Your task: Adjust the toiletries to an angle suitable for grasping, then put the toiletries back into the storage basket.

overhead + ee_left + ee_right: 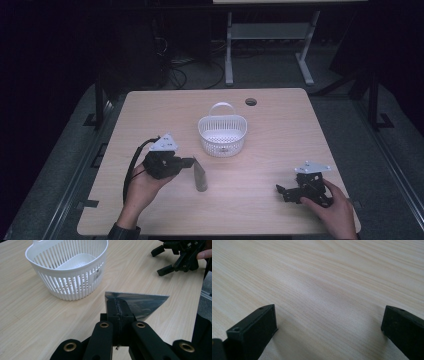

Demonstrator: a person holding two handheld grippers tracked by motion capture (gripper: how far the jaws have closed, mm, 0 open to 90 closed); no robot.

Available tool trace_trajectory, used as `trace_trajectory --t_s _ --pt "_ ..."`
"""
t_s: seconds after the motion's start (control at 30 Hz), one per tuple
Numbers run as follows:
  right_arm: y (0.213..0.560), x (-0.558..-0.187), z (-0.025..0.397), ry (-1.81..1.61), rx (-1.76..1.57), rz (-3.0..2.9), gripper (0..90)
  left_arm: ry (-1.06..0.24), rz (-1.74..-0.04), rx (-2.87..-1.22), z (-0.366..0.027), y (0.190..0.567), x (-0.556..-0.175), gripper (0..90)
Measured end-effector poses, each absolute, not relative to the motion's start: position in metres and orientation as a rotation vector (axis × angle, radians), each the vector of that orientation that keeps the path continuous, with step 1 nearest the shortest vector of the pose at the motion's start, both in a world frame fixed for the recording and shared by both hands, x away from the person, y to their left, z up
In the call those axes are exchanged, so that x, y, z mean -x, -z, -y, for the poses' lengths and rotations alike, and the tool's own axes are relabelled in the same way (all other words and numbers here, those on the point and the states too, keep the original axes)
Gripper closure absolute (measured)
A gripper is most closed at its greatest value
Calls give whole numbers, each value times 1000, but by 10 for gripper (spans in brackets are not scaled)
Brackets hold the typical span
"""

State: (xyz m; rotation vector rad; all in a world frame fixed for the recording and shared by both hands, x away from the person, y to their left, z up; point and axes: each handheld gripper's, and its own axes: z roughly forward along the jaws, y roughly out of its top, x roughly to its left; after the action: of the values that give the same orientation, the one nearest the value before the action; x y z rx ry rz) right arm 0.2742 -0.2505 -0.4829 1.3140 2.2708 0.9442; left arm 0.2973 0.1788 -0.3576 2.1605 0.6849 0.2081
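Fingers of the left gripper [187, 162] clamp a flat grey foil pouch [200, 178] above the table [280, 150], near a white slotted basket [222, 135]. Left gripper view: pouch [140, 303] shiny, triangular-looking. Right gripper view: fingers [254, 327] spread wide, holding nothing.

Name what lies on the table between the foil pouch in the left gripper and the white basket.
Nothing: in the left gripper view, bare wooden table separates the foil pouch from the white basket.
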Motion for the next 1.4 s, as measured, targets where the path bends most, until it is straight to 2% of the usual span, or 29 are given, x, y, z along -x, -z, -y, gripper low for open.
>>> trace_trajectory --t_s 0.5,0.67,0.87,0.93,1.13,1.4 --pt "483 -274 250 -944 -1314 -2271 0 -208 -684 -2155 -186 357 -297 887" --pt "483 -274 251 -944 -1314 -2271 0 -190 -691 -2157 -191 354 -295 744" --pt "483 -274 250 -944 -1314 -2271 0 -168 -688 -2166 -193 348 -293 464" --pt "483 -274 251 -944 -1314 -2271 0 -167 -683 -2163 -193 348 -292 443" --pt "483 -274 251 -944 -1314 -2271 0 -140 -665 -2215 -186 347 -291 272" --pt "483 -274 251 -943 -1314 -2270 0 -147 -642 -2271 -178 339 -291 178"
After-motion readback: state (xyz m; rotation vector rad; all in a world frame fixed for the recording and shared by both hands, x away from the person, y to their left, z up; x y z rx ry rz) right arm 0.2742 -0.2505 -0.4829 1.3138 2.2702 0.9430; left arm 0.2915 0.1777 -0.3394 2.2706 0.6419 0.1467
